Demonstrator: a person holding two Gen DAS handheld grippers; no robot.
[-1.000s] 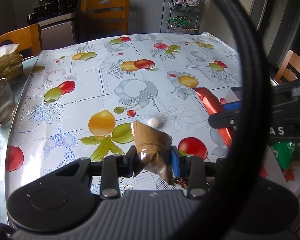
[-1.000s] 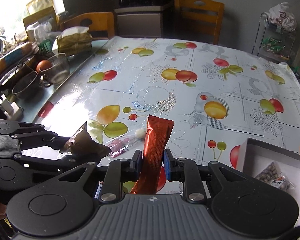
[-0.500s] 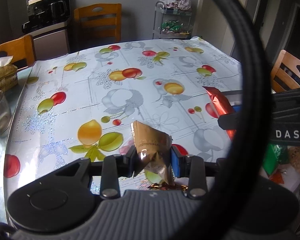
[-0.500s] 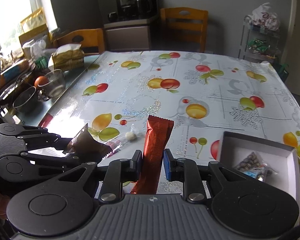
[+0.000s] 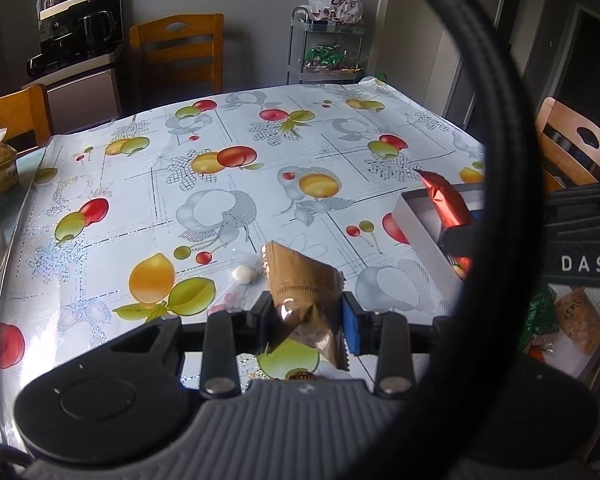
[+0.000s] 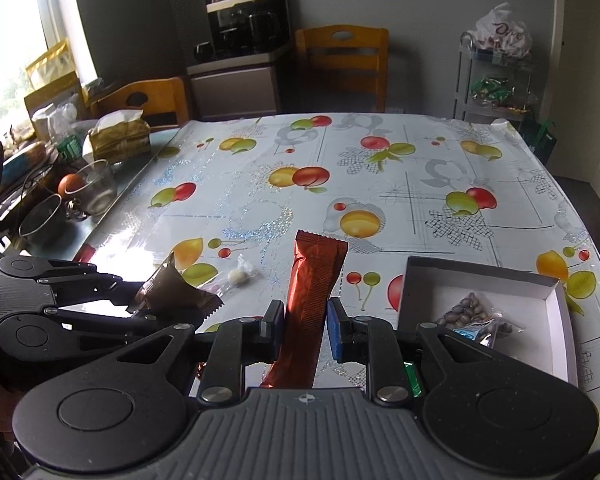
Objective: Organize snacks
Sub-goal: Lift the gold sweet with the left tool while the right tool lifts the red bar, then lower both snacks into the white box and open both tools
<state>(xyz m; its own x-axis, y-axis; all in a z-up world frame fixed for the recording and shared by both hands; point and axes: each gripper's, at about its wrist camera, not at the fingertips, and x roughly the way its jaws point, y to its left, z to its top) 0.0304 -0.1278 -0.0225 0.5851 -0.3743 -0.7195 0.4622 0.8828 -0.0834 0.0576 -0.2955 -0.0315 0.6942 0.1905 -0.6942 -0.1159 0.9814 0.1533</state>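
- Gripping a brown snack packet [image 5: 305, 280], the left gripper [image 5: 306, 316] is squeezing it from both sides and holding it up above the table [image 5: 148, 184].
- Pinching a long red snack bar [image 6: 314, 304], the right gripper [image 6: 303, 328] is keeping it standing upright, with its top end poking up past the fingers.
- A white box [image 6: 480, 280] is sitting near the table's right edge, just to the right of the right gripper.
- A clear bag of small brown nuts [image 6: 472, 312] is lying inside the box.
- A small white candy [image 6: 238, 276] in a clear wrapper is lying on the fruit-print tablecloth, between the two grippers and a little past them.
- A green wrapper [image 6: 412, 378] is peeking out under the right gripper, mostly hidden.
- A glass bowl [image 6: 96, 184] and a yellow tissue pack [image 6: 120, 136] are sitting at the table's left edge.
- In the left wrist view, the red bar is showing over the box's near wall.
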